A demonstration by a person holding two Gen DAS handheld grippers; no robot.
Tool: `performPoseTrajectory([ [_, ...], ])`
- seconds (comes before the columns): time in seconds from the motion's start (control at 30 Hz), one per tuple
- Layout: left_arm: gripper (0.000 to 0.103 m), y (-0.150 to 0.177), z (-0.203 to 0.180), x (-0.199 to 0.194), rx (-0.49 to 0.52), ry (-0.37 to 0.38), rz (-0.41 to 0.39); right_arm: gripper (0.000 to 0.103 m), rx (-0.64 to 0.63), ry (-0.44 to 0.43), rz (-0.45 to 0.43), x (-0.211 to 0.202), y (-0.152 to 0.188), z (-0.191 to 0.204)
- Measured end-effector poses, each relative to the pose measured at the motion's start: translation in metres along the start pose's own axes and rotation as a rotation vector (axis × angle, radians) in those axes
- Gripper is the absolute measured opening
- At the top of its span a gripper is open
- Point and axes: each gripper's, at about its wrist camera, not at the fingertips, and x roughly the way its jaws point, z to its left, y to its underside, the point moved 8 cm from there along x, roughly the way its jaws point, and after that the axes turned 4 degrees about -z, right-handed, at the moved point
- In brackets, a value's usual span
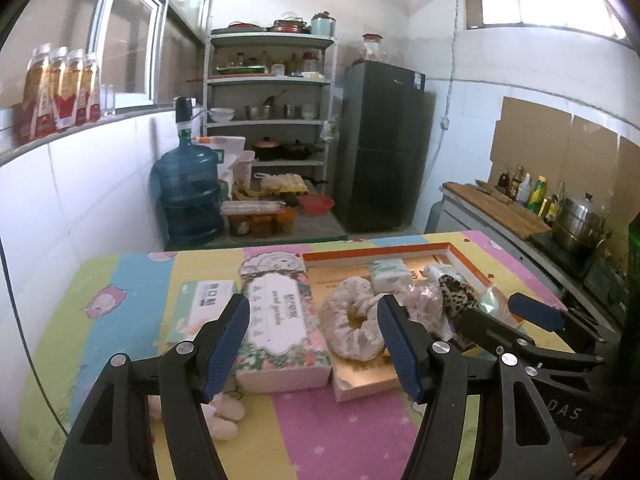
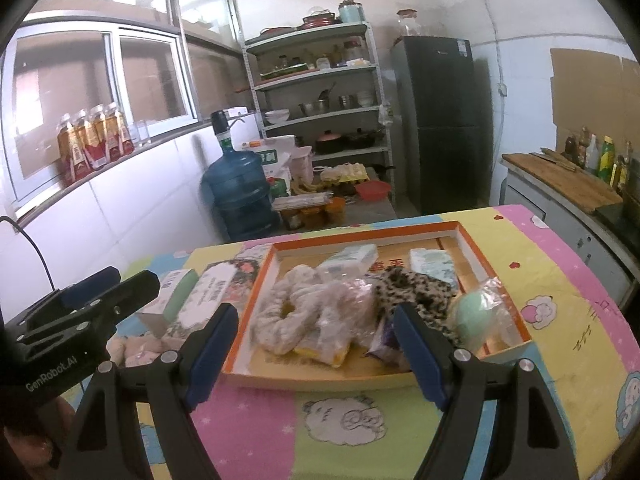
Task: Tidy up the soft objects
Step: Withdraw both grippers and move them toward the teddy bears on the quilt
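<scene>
While hovering above the pastel cartoon-print table [image 1: 320, 432], left gripper [image 1: 316, 344] spread wide, jaws gripping nothing; right gripper [image 2: 316, 352] likewise wide apart and empty. Between the left jaws and just beyond their tips: a floral tissue box [image 1: 280, 332], long side running away from the camera, and a cream fluffy scrunchie [image 1: 352, 328] lying in a shallow orange-rimmed box tray [image 1: 380, 250]. Beside the left jaw, further left, a green-and-white carton [image 1: 204, 304]; under that jaw, near its base, a pair of small white plush items [image 1: 228, 416], partly hidden. Ahead of the right jaws, inside the tray [image 2: 360, 238]: the scrunchie [image 2: 280, 320], a crinkled clear bag [image 2: 340, 312], a leopard-print scrunchie [image 2: 416, 292], two tissue packs [image 2: 352, 260] at the far wall, and a pale green round object in clear wrap [image 2: 476, 316] just past the right-hand jaw.
</scene>
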Motion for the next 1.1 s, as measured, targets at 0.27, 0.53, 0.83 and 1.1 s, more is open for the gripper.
performPoseTrajectory([
  [0.27, 0.068, 0.002, 0.031, -0.027, -0.021, -0.026, -0.032, 0.079, -0.047, -0.039, -0.012, -0.008, 0.005, 0.040],
  [0.53, 0.068, -0.002, 0.054, -0.056, -0.033, -0.057, -0.058, 0.079, -0.088, -0.075, -0.020, -0.015, 0.007, 0.078],
  [0.83, 0.068, -0.005, 0.068, -0.102, -0.028, -0.130, -0.107, 0.079, -0.133, -0.129, -0.051, -0.039, 0.006, 0.112],
  [1.1, 0.068, 0.006, 0.093, -0.133, -0.055, -0.212, -0.115, 0.079, -0.167, -0.205, -0.071, -0.056, 0.011, 0.142],
])
